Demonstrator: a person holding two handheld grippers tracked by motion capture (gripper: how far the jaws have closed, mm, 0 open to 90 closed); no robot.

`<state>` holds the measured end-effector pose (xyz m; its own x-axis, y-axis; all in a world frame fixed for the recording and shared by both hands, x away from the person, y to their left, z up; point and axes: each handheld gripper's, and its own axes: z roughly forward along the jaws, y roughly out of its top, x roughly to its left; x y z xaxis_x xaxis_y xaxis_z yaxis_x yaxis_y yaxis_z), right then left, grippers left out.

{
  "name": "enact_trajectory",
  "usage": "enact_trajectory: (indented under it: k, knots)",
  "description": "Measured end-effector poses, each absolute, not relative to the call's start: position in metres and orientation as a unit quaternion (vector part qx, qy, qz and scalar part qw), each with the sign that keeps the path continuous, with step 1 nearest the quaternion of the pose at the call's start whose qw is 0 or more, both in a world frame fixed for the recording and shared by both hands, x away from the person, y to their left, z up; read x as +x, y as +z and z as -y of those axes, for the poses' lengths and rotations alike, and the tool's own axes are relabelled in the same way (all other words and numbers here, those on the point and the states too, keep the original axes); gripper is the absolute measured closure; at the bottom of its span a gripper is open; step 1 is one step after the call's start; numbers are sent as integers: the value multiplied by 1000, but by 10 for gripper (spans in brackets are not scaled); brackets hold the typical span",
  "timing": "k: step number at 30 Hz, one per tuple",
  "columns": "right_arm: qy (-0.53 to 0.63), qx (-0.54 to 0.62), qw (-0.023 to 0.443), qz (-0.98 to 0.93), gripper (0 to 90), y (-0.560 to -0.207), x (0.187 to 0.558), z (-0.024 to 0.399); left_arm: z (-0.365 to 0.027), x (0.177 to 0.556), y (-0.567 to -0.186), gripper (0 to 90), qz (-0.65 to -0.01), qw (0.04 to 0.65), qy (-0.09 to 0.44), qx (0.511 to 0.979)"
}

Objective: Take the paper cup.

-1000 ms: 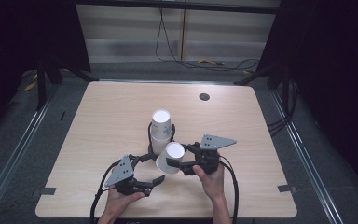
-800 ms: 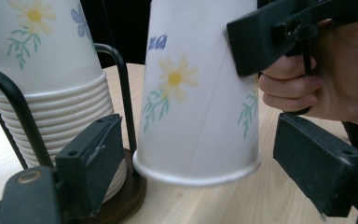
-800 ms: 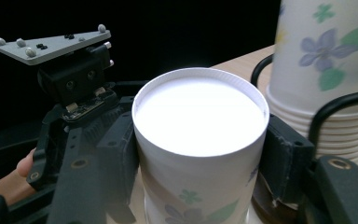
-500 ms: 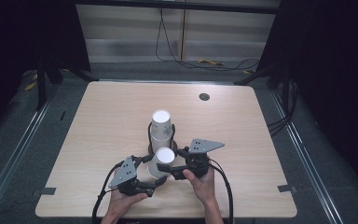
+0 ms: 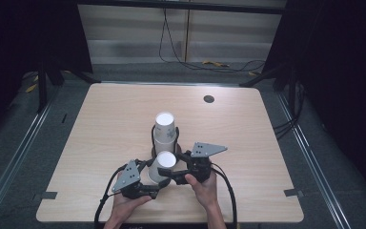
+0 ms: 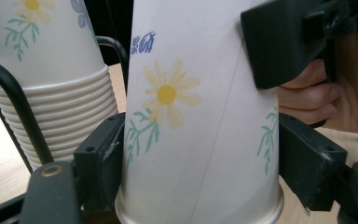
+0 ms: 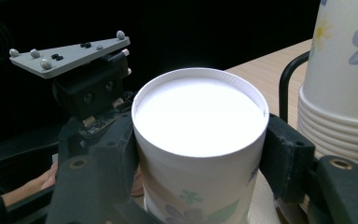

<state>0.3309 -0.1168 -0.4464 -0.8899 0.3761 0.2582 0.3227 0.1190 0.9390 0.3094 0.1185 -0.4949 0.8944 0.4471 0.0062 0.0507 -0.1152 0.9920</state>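
- Near the bottom centre of the high view, a single paper cup (image 5: 162,166) stands upside down, base uppermost, between both tools, just in front of the stack of cups (image 5: 165,130) in its black wire holder (image 5: 153,138).
- Left gripper (image 6: 193,158): jaws closed in around the cup's lower wall near the rolled rim, pads touching each side.
- Right gripper (image 7: 198,154): jaws closed in higher up, just below the flat white base.
- Risk, as I judge it: two grips on one thin cup could crush or oval its wall if either tightens; pulling in different directions could crease or tear it; a swing toward the stack could knock the holder.
- Materials: thin matte paper printed with yellow and blue flowers, tapered body, rolled lip; the stack shows ribbed nested rims; jaw pads are hard black blocks; the tabletop (image 5: 100,124) is pale wood grain.
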Motion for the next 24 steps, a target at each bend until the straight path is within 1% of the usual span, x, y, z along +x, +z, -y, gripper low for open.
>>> enact_trajectory:
  k: [9,12,20,24]
  knots:
    - [623,234,21,-746,311,-446,332,116,-119,309,-494,276,-170,640,160,732]
    - [622,236,28,-746,263,-445,332,116,-119,309,-495,278,-169,635,157,737]
    - [620,243,39,-745,179,-444,331,119,-120,311,-496,279,-172,631,149,742]
    - [620,244,44,-744,165,-443,331,121,-123,312,-495,279,-175,626,148,745]
